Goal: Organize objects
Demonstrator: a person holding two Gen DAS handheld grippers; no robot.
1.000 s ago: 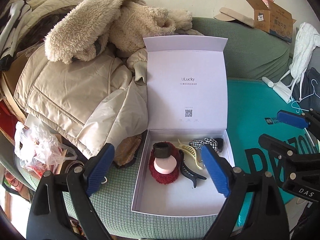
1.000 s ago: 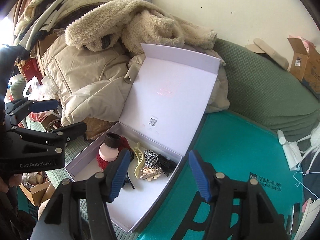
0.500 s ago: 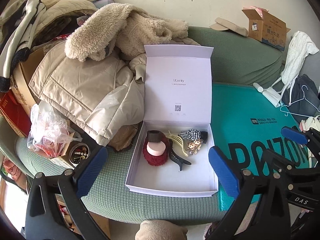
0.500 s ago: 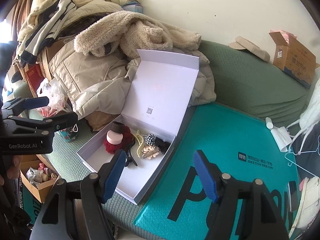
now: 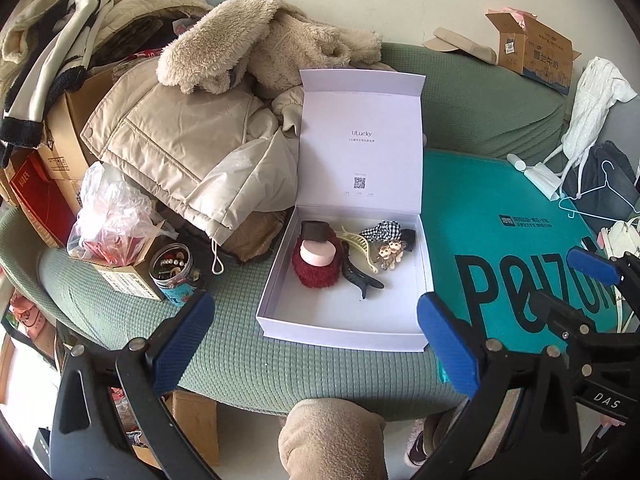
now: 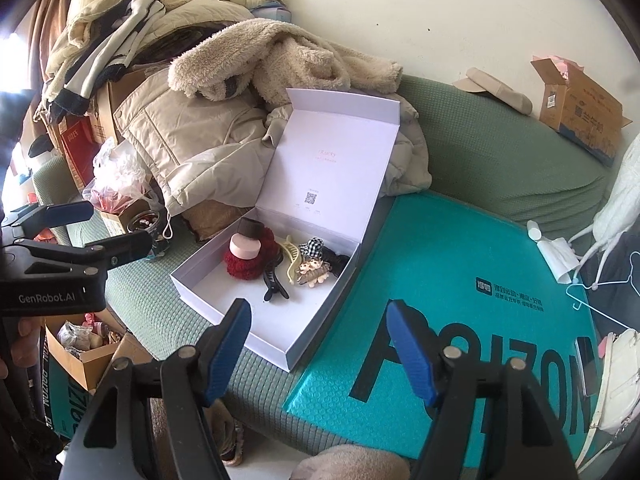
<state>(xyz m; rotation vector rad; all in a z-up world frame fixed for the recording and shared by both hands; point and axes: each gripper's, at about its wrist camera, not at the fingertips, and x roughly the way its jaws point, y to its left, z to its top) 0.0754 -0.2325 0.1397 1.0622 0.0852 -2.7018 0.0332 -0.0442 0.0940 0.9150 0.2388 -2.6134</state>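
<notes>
left claw: wide open, holds nothing | right claw: wide open, holds nothing | white box: lid up, sits on the green sofa | in the box: red scrunchie, black clip, yellow clip

The small print under the logo on the box lid was too tiny to read, same for the QR code. The black clip was mostly hidden behind the checked bow. The jar contents were just a blur, and the right gripper got cut off by the frame edge.
</notes>
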